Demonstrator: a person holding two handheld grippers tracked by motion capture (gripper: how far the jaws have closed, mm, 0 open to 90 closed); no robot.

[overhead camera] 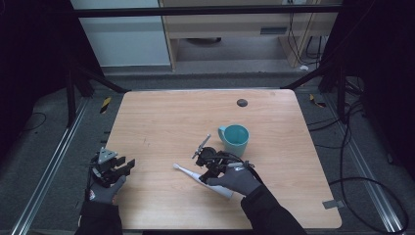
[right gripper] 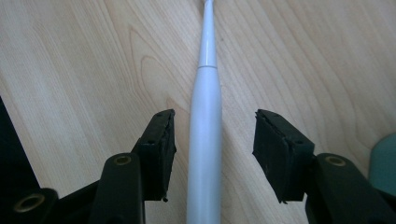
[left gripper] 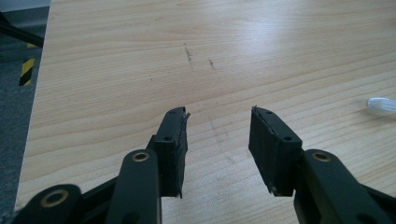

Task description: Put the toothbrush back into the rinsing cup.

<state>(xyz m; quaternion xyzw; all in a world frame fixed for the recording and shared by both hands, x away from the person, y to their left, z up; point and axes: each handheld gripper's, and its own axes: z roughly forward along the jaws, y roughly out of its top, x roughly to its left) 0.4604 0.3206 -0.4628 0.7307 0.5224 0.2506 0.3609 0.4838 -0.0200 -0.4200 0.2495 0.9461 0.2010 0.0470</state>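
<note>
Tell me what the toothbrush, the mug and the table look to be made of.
Toothbrush: probably plastic, white, smooth with a soft sheen and a moulded seam ring.
Mug: teal, likely glazed ceramic or plastic; too small to tell.
Table: light wood or wood-look laminate, visible grain, semi-gloss glare.

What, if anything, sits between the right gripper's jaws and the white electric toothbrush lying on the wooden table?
Nothing visible. The right gripper straddles the white electric toothbrush, its jaws open on either side with bare gaps. The teal mug stands apart, off to the side.

Dim room; grey carpet floor, black frame struts, pale wood cabinet behind.
</note>
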